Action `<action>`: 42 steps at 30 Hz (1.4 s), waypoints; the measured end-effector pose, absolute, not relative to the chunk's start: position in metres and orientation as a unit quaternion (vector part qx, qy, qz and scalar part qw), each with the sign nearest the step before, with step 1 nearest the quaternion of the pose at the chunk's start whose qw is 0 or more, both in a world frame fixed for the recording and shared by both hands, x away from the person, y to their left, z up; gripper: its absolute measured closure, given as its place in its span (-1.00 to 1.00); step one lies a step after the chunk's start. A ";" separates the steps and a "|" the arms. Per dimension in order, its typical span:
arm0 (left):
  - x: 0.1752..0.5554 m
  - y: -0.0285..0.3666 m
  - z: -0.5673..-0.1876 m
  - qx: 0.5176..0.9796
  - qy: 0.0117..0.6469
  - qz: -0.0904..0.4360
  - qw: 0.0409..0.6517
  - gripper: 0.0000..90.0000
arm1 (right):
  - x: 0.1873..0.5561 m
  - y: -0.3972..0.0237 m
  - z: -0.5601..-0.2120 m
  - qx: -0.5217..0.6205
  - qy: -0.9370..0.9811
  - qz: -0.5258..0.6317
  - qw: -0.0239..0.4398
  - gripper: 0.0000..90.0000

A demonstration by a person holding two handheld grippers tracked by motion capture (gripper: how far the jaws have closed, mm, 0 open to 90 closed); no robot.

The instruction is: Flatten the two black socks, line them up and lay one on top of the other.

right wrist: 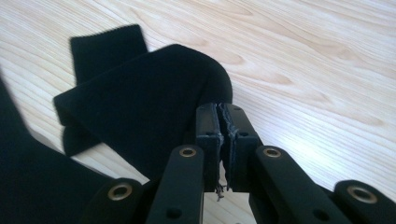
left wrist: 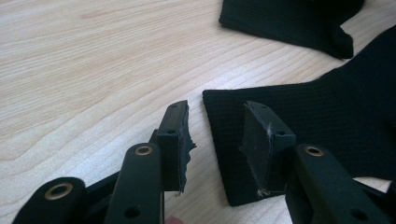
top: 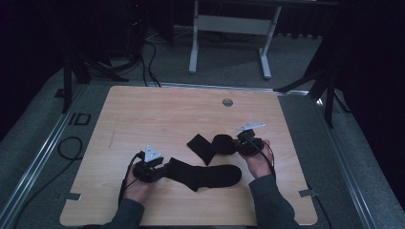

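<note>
- While the near sock (top: pixel 205 175) lay flat on the tabletop (top: pixel 143 114), its long axis ran across the person's front, cuff toward the left hand-held gripper (top: pixel 165 168) and rounded toe toward the right; it served as the landmark.
- At that sock's cuff end, the left hand-held gripper had its jaws spread, one pad over the bare wood and the other over the cuff edge (left wrist: pixel 219 140), probably lined up to bite the cuff.
- Just beyond the near sock's toe end, the right hand-held gripper (top: pixel 237 144) had its jaws pressed together, seemingly pinching the edge of the far sock (top: pixel 212 146), though the cloth between the pads was hard to make out.
- That far sock (right wrist: pixel 140 93) lay folded over itself, just behind the near sock's middle, its cuff pointing toward the left and slightly nearer, likely held so as to be dragged or straightened.
</note>
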State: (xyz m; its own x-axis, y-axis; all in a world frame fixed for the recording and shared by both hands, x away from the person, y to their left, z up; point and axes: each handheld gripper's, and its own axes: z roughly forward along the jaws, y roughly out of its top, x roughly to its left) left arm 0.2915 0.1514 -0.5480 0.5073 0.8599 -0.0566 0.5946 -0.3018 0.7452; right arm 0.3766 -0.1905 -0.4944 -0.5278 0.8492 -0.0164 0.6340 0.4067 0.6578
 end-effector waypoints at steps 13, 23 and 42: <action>0.292 0.151 -0.549 0.787 0.463 0.180 0.366 0.36 | 0.373 -0.236 -0.501 0.474 0.817 0.274 0.181 0.90; 0.292 0.151 -0.549 0.787 0.463 0.180 0.366 0.36 | 0.375 -0.255 -0.500 0.482 0.812 0.260 0.201 0.47; 0.292 0.153 -0.548 0.784 0.465 0.181 0.369 0.35 | 0.402 -0.153 -0.515 0.303 0.903 0.271 0.140 0.31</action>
